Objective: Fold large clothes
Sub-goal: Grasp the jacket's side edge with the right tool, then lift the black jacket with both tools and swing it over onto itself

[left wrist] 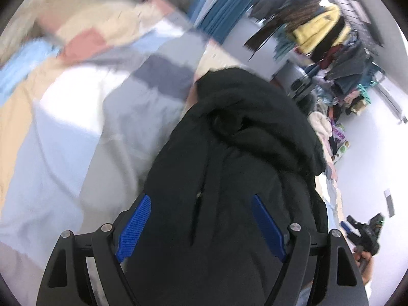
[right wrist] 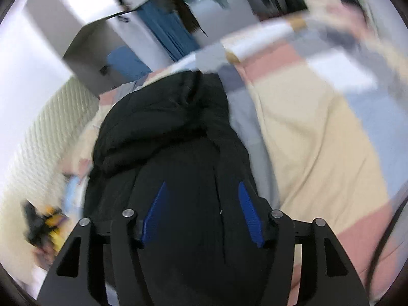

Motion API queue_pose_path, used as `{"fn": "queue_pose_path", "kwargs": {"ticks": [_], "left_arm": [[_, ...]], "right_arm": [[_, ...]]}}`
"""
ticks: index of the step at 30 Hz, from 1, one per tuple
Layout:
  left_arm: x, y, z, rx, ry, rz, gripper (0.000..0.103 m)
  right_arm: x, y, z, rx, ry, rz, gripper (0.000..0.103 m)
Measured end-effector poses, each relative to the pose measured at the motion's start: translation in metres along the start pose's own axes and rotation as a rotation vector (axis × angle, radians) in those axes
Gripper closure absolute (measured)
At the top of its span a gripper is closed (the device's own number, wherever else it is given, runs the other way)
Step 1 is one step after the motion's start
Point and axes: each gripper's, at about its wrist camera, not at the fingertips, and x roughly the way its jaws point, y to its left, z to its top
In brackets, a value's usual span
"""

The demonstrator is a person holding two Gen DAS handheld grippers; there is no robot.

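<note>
A large black padded jacket lies bunched on a bed with a pastel patchwork cover. My left gripper is open, its blue pads wide apart on either side of the jacket's near part. In the right wrist view the same black jacket fills the middle. My right gripper is also open, its blue pads spread over the jacket fabric. Whether the fingers touch the fabric I cannot tell. Both views are motion-blurred.
A rack of hanging clothes with a yellow garment and a heap of clothes stand at the right. Blue curtain and a white wall panel lie beyond the bed. The other gripper shows at the right edge.
</note>
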Motion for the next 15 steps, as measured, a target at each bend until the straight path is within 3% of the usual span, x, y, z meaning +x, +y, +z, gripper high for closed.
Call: {"fn": "queue_pose_path", "kwargs": {"ticks": [3, 5, 8, 11, 15], "left_arm": [[0.009, 0.027, -0.004, -0.095, 0.056, 0.009, 0.022], [0.021, 0.039, -0.009, -0.151, 0.114, -0.008, 0.022], [0.038, 0.045, -0.015, -0.182, 0.179, -0.012, 0.022], [0.051, 0.052, -0.017, -0.218, 0.218, 0.025, 0.022], [0.065, 0.053, -0.018, -0.232, 0.262, 0.013, 0.022]], "right_arm": [[0.020, -0.020, -0.001, 0.088, 0.077, -0.052, 0.039], [0.034, -0.029, -0.003, 0.130, 0.118, -0.029, 0.036], [0.053, -0.042, -0.008, 0.208, 0.184, 0.023, 0.035], [0.064, -0.052, -0.013, 0.267, 0.212, 0.023, 0.026], [0.076, -0.069, -0.023, 0.349, 0.280, 0.041, 0.023]]}}
